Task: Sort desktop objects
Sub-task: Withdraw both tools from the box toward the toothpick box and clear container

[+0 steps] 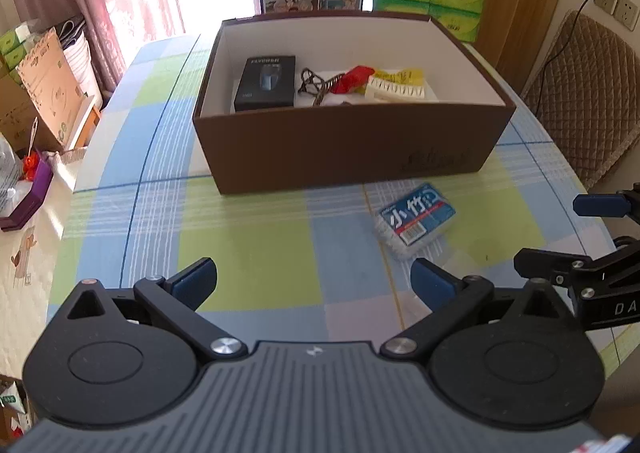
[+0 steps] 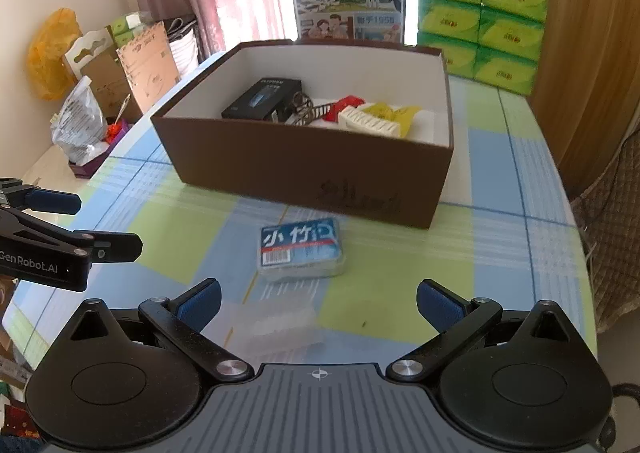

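We find the sorting largely done, in our judgement. The brown cardboard box with white inner walls (image 1: 344, 149) stands on the checked blue, green and white tablecloth of the table (image 1: 248, 237) and already holds several things: a black rectangular carton with a blue picture on its lid (image 1: 265, 83) at the left of the box floor, a dark coiled cord (image 1: 314, 87) next to it, a red crumpled wrapper (image 1: 354, 77) in the middle, and a yellow packet (image 1: 400, 76) with a white ridged plastic piece (image 1: 394, 89) toward the right.

One item remains outside. A blue-labelled clear plastic pack with white contents (image 2: 301, 249) lies flat on the table, just beside the near wall of the box and apart from it. We see no other loose object on the tablecloth in either view, so we judge this pack to be the last piece to go in.

The right tool (image 2: 318, 303) hangs over the table, near side of the pack, pointing at it along its axis; its blue-padded fingers (image 2: 200, 303) are spread wide and hold nothing. The pack sits beyond the fingertips, untouched.

The left tool (image 1: 314, 283) is level with it on the left, aimed at the box, the pack off to its right. Its fingers are likewise spread wide and empty. Each tool shows at the edge of the other's view, the two close side by side.
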Available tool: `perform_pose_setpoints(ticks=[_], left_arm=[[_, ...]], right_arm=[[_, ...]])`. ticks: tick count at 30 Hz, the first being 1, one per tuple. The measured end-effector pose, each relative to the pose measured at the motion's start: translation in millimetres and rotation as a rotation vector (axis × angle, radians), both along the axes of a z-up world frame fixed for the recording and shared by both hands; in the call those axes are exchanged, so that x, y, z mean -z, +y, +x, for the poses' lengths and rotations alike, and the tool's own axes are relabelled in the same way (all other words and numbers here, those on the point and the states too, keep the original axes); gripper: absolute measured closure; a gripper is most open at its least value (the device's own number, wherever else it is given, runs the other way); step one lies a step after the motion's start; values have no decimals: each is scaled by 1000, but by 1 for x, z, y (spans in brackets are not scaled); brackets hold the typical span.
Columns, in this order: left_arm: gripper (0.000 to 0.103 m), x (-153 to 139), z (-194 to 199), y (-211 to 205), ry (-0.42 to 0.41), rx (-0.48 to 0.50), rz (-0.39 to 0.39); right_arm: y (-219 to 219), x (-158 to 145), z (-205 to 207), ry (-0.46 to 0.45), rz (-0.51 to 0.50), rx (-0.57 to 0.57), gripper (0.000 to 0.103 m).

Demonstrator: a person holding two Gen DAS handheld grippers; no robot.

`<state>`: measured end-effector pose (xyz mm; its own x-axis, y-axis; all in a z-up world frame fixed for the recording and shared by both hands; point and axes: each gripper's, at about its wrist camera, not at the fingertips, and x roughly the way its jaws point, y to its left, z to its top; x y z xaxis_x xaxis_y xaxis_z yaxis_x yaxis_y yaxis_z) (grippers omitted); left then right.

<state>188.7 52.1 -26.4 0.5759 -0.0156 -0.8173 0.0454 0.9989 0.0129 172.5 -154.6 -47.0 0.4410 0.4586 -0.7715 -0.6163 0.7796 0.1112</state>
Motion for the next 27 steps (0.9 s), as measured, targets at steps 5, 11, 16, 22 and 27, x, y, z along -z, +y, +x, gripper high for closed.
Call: perform_pose_setpoints(ticks=[5, 11, 16, 22, 27], left_arm=[[1, 6, -5, 1, 13, -12, 2], [1, 17, -8, 4, 41, -22, 6], [1, 28, -10, 6, 67, -25, 13], [1, 45, -10, 10, 104, -28, 13], [1, 57, -8, 16, 128, -33, 13]], right_arm=[[3, 11, -5, 21, -9, -17, 2], [8, 25, -10, 43, -36, -41, 2], [11, 37, -12, 59, -52, -54, 2], [18, 52, -14, 65, -67, -70, 2], [28, 60, -18, 35, -79, -108, 2]])
